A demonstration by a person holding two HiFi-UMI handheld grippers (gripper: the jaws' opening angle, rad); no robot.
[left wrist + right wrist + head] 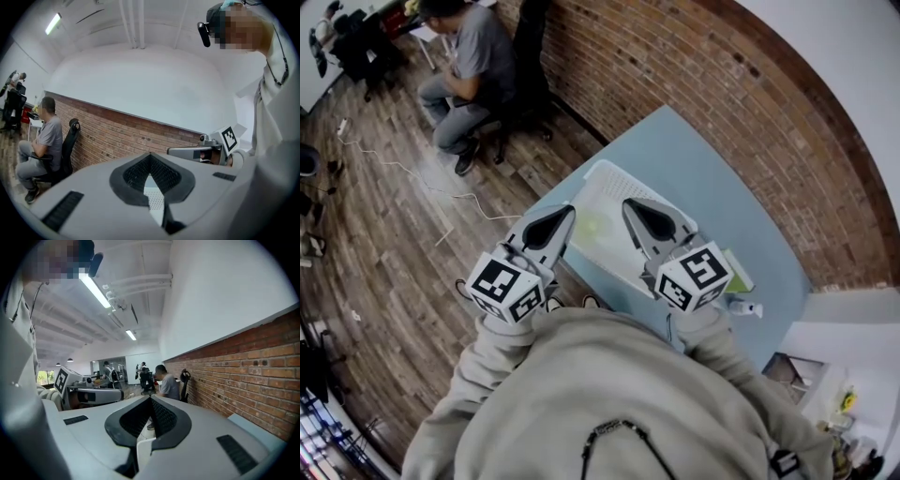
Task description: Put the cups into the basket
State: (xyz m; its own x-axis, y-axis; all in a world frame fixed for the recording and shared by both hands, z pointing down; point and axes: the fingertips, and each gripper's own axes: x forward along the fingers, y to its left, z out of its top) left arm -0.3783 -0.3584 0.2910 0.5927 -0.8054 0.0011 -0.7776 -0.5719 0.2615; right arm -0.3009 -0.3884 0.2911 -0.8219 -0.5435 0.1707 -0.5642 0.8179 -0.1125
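Brick wall, wood floor, pale blue table. Left gripper and right gripper are both closed on nothing, raised side by side. White basket sits directly beneath their tips. No cup clearly visible, so progress can't be judged: probably the very start or the finish.
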